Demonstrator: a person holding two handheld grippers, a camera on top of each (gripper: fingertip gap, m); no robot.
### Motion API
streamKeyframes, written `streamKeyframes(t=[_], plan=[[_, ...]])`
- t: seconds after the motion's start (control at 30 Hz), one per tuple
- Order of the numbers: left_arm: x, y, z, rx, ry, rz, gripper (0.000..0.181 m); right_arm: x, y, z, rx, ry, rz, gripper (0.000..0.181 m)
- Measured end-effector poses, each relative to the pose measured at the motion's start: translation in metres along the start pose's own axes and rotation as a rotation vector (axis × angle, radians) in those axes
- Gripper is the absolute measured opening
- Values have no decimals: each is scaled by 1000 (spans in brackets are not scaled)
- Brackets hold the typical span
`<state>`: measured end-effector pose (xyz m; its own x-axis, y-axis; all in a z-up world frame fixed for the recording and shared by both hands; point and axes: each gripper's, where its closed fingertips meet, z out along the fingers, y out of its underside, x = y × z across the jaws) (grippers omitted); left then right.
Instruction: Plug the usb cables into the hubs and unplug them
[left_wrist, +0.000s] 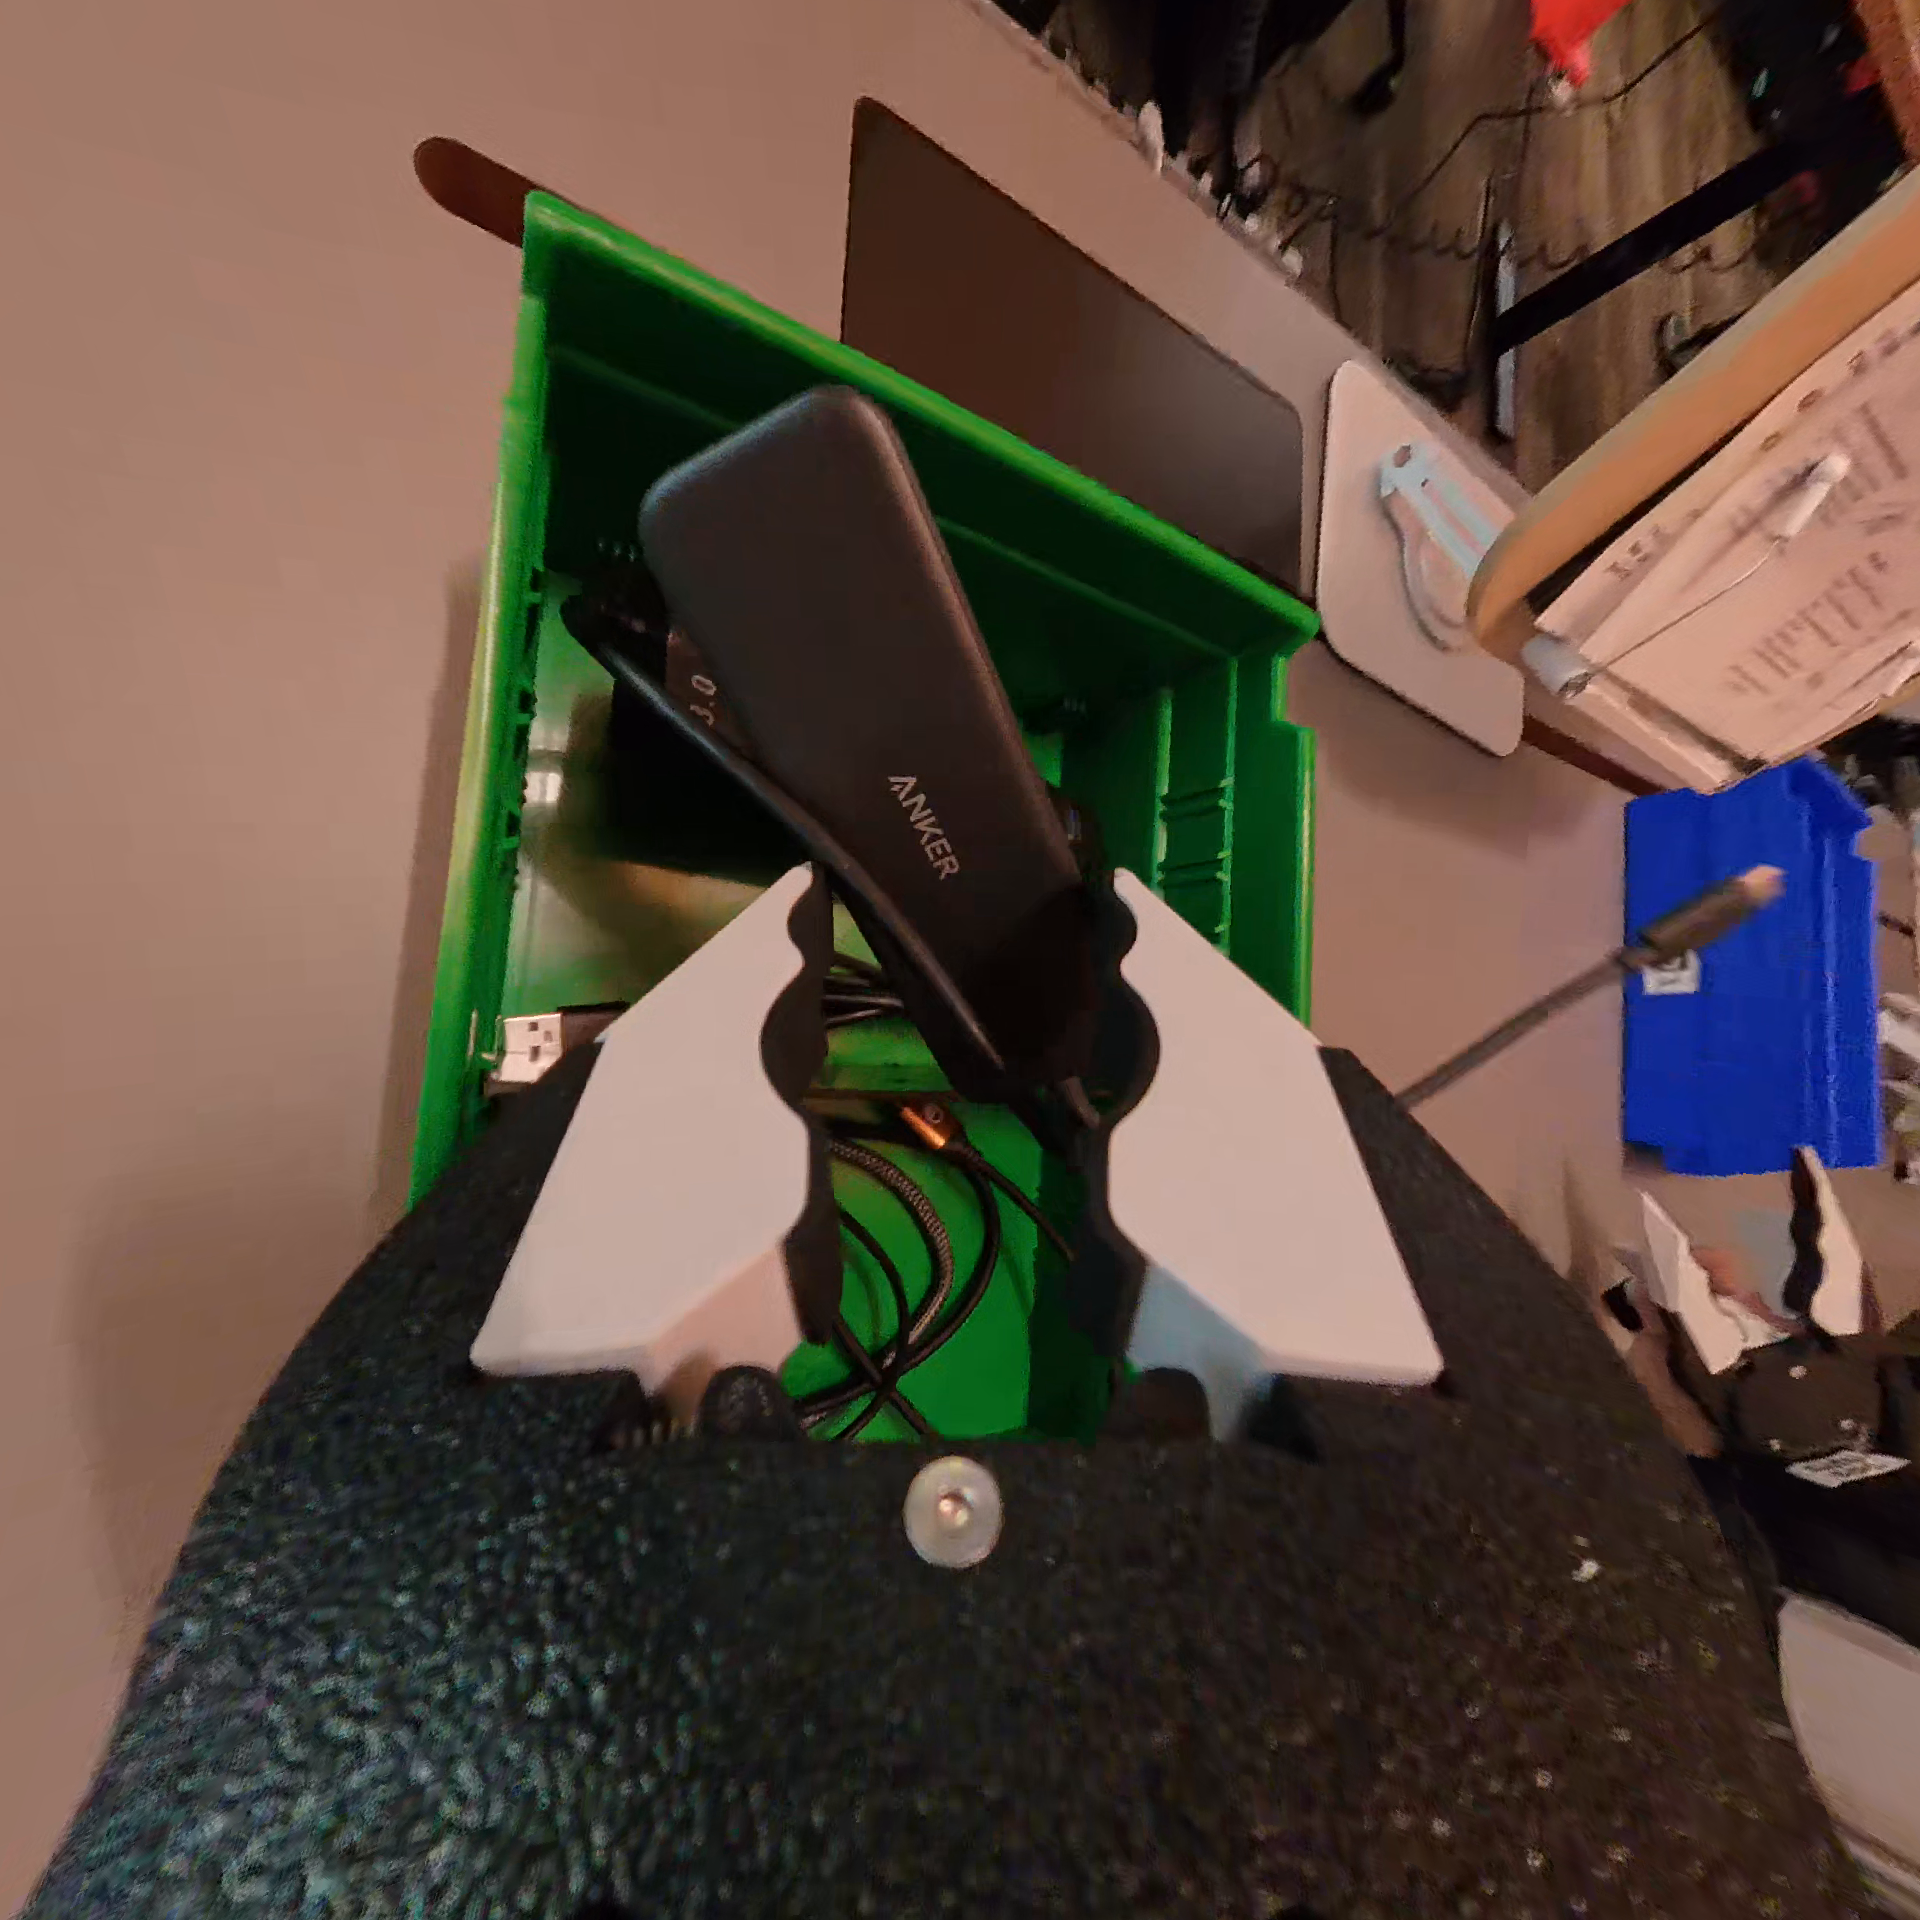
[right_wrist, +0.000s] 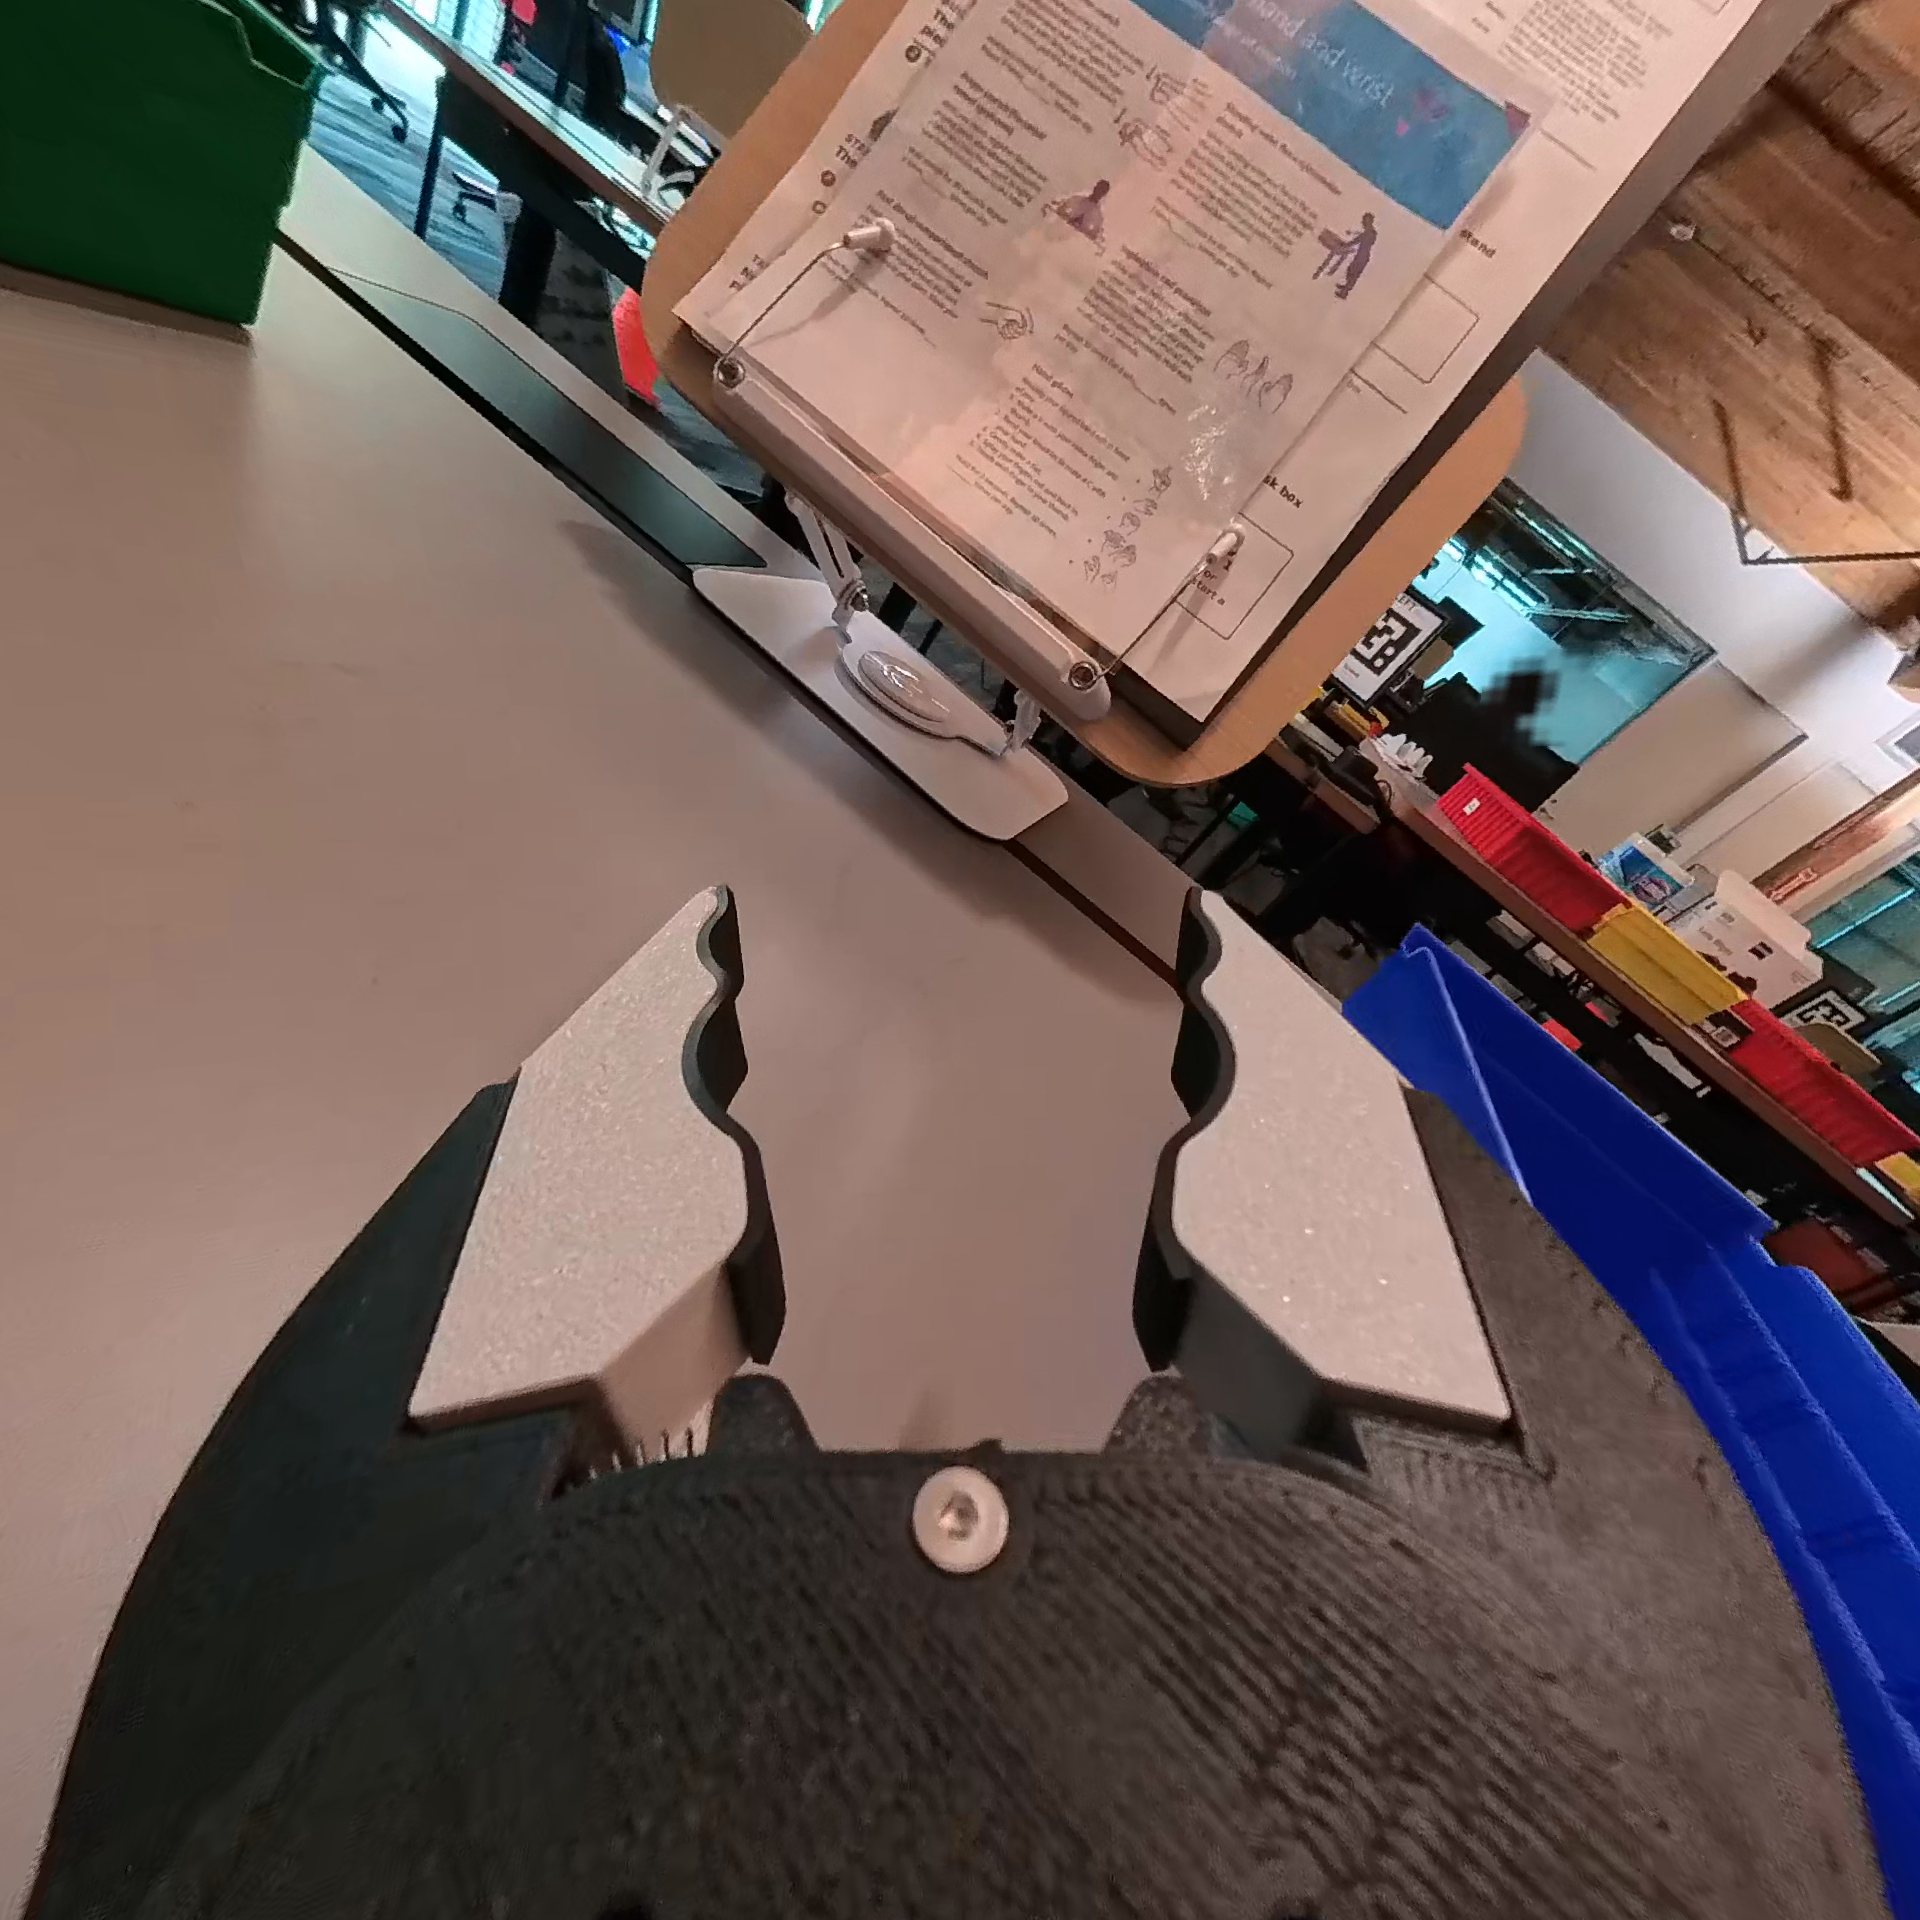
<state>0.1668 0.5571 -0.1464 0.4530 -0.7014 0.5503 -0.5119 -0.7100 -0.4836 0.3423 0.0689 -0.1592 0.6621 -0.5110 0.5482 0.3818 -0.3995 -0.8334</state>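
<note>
The light table (right_wrist: 312, 727) carries everything, and it fills most of both views. On it stands a green bin (left_wrist: 520, 727), and in the left wrist view the camera looks into its open inside. A blue bin (right_wrist: 1621, 1195) is at the right side of the right gripper, very near its right finger; in the left wrist view the same bin shows far to the right. At the table edge stands a wooden document stand (right_wrist: 1299, 675) with printed sheets clipped on it, on a white base. The left gripper (left_wrist: 961, 894) is closed on a black USB hub (left_wrist: 831, 644): the fingers press the lower end of the hub from both sides, and the long body of the hub goes up and to the left, past the fingertips, over the green bin. The hub's own thin black cord runs down along its left side, between the fingers. Below the hub, on the bottom of the bin, lie loose USB cables (left_wrist: 914, 1278), some braided, and one silver plug (left_wrist: 530, 1044) shows at the left wall. The right gripper (right_wrist: 961, 914) is above the bare table; its fingers stand wide apart and hold nothing.
</note>
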Motion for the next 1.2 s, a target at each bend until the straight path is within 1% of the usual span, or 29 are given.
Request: streamKeyframes(t=[0.1, 0.17, 0.27, 0.33, 0.4, 0.43, 0.5, 0.57, 0.63, 0.77, 0.87, 0.93, 0.97, 1.07, 1.13, 1.2], plan=[[4, -4, 2, 30, 34, -51, 49, -2, 5, 0, -18, -6, -11, 84], [2, 1, 8, -14, 4, -40, 50, -2, 7, -1, -23, -8, -8, 84], [0, 14, 13, -115, -74, 41, 55, 0, 9, -1, -26, -8, 7, 84], [-2, 10, 9, -122, -156, 112, 56, 0, 10, -1, -31, -12, 5, 84], [-1, 3, 2, -134, -221, 148, 59, -1, 12, 0, -36, -16, 1, 84], [4, -3, -1, -118, -235, 161, 62, -2, 12, 0, -40, -19, -1, 85], [21, -17, -3, -63, -220, 182, 60, -2, 13, 0, -44, -20, -4, 85], [31, -20, 1, -77, -232, 199, 62, -2, 13, 0, -44, -23, -7, 85], [31, -15, 10, -128, -274, 214, 64, -4, 13, 1, -48, -31, -11, 85], [12, 15, 36, -294, -374, 170, 71, -6, 15, 1, -55, -38, -24, 86], [-11, 25, 44, -353, -517, 187, 75, -6, 16, 1, -60, -41, -25, 86], [-18, 28, 49, -368, -561, 189, 82, -6, 16, 1, -62, -45, -25, 87], [-18, 29, 51, -365, -560, 177, 81, -6, 17, 1, -63, -47, -26, 87], [-17, 31, 54, -368, -516, 125, 66, -7, 17, 1, -66, -52, -32, 88], [-18, 30, 52, -364, -496, 90, 50, -8, 18, 1, -67, -55, -35, 89], [-17, 28, 50, -351, -479, 65, 49, -7, 18, 1, -68, -53, -38, 89]])
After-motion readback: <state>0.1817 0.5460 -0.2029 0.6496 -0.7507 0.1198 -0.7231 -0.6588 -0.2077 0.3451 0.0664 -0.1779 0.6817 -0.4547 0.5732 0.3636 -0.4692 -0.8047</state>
